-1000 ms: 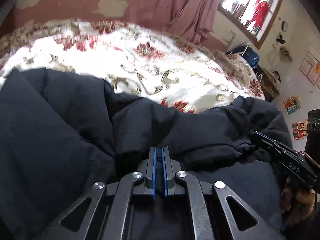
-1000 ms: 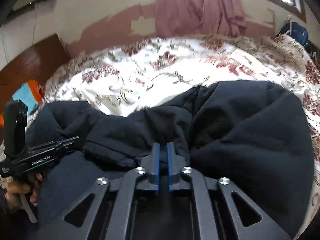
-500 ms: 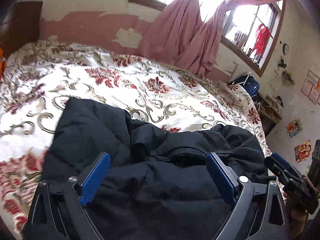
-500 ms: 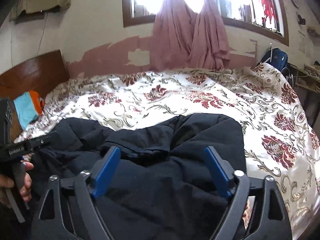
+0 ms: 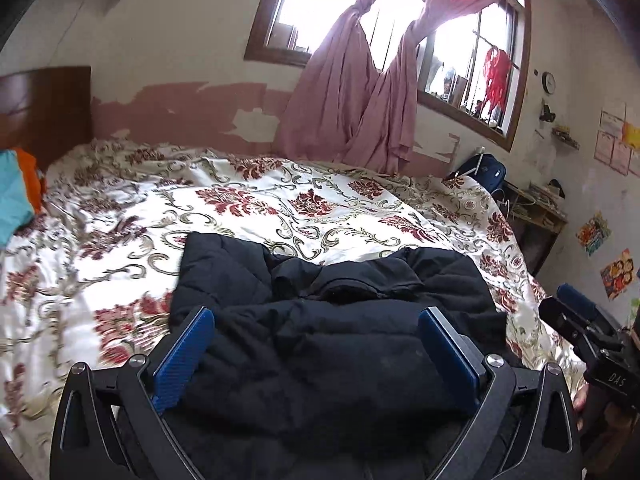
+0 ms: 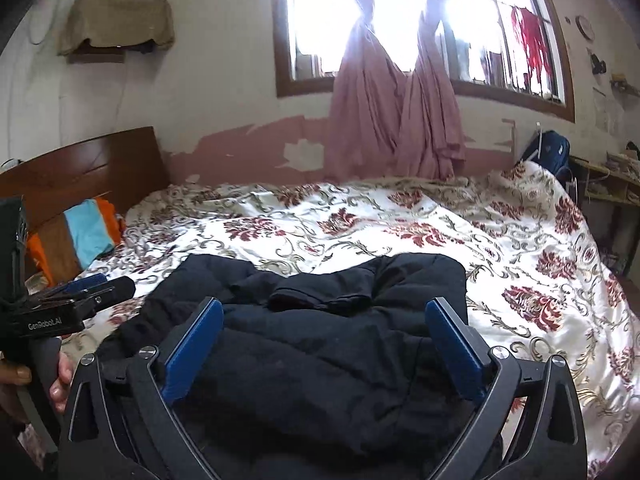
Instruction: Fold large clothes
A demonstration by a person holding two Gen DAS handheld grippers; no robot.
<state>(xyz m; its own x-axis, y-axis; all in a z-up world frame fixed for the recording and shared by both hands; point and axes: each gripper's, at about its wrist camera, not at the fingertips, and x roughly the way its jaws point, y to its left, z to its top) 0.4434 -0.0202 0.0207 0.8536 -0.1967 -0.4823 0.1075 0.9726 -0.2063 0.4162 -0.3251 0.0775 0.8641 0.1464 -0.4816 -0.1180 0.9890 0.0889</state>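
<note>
A black padded jacket [image 5: 320, 344] lies bunched in a thick fold on the near side of the bed [image 5: 280, 208], its long axis running left to right. The left gripper [image 5: 316, 354] and right gripper [image 6: 326, 354] have just been opening; their fingers stand wide apart above the jacket, holding nothing.

Black jacket [image 5: 328, 344], red-floral white bedspread [image 5: 248, 208]

Both tongs [image 5: 316, 354] [image 6: 324, 344] released the black jacket [image 5: 340, 320], opened wide and lifted away.
</note>
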